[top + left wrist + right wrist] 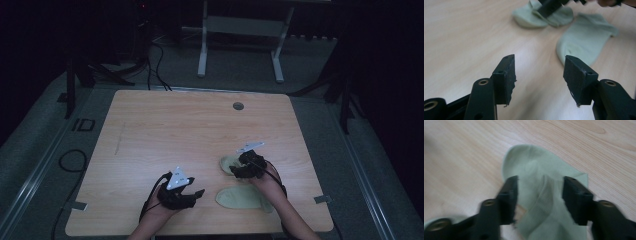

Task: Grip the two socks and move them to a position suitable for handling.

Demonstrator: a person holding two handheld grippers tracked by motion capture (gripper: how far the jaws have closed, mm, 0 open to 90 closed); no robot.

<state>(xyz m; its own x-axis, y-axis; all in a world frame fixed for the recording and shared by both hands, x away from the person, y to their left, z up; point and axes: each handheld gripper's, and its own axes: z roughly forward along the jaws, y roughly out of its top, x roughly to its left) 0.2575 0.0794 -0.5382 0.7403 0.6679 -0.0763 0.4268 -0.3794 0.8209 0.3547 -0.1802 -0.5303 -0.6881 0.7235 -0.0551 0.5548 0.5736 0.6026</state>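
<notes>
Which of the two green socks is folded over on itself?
The farther sock, under the right tool; the nearer sock lies flat and unfolded.

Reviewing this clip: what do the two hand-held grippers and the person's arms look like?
Both are black. The left hand-held gripper and the right hand-held gripper each carry a grey three-cornered plate on top and trail a black cable. Up close, each has two black jaws with flat, dark square pads and brass-ringed holes in the arms. The forearms show no sleeves.
</notes>
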